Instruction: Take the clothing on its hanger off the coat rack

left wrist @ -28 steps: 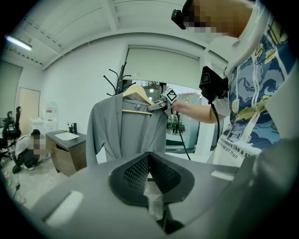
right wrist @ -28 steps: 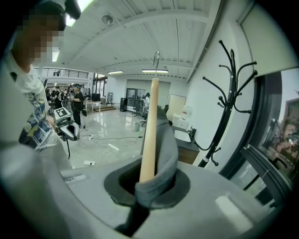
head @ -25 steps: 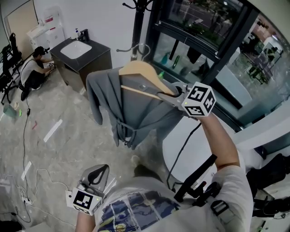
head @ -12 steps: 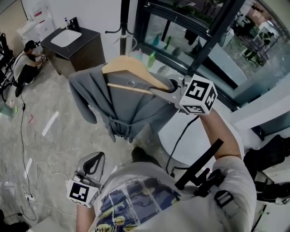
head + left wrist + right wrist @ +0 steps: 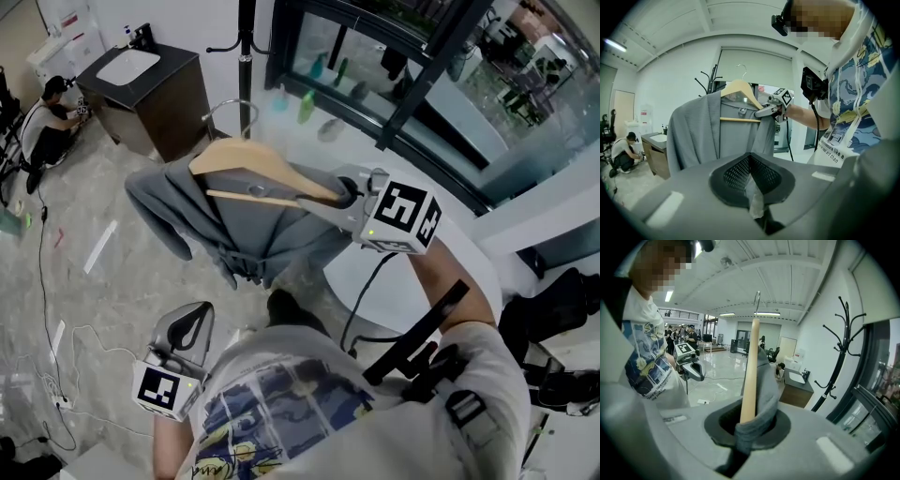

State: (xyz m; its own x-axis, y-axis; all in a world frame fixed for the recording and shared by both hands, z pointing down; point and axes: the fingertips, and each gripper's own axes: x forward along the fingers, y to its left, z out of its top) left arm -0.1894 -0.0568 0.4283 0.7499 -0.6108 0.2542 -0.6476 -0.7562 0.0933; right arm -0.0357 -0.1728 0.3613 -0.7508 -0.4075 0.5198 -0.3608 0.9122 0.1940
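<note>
Grey cloth drapes from a wooden hanger (image 5: 255, 171) in the head view. The clothing (image 5: 258, 234) hangs in the air in front of the person, above the floor (image 5: 103, 272), and the hanger's wire hook (image 5: 228, 101) touches nothing. The coat rack (image 5: 246, 37) stands beyond, its black pole and arms apart from that hook. The right claw (image 5: 345, 190) holds the hanger by its near end, arm stretched out. The left claw (image 5: 190, 328) sits low beside the person's body, well apart from the clothing.

Left gripper view: this claw's jaws lie together with neither hanger nor cloth between them. Past them the clothing hangs open-fronted from the hanger, with the other claw gripping one end.

Right gripper view: the jaws are clamped tight on the hanger's wooden tip along with a fold of grey shoulder cloth. The hanger runs straight away from the camera, and the coat rack stands off to the right, clear of it.

By my reading the lift-off is done and the carry-away is in hand. Next comes a firm hold, since all the weight hangs out from one end and could twist the hanger in the jaws. It should stay level so the cloth doesn't slide off the far shoulder, perhaps with the free claw brought up under the bar
</note>
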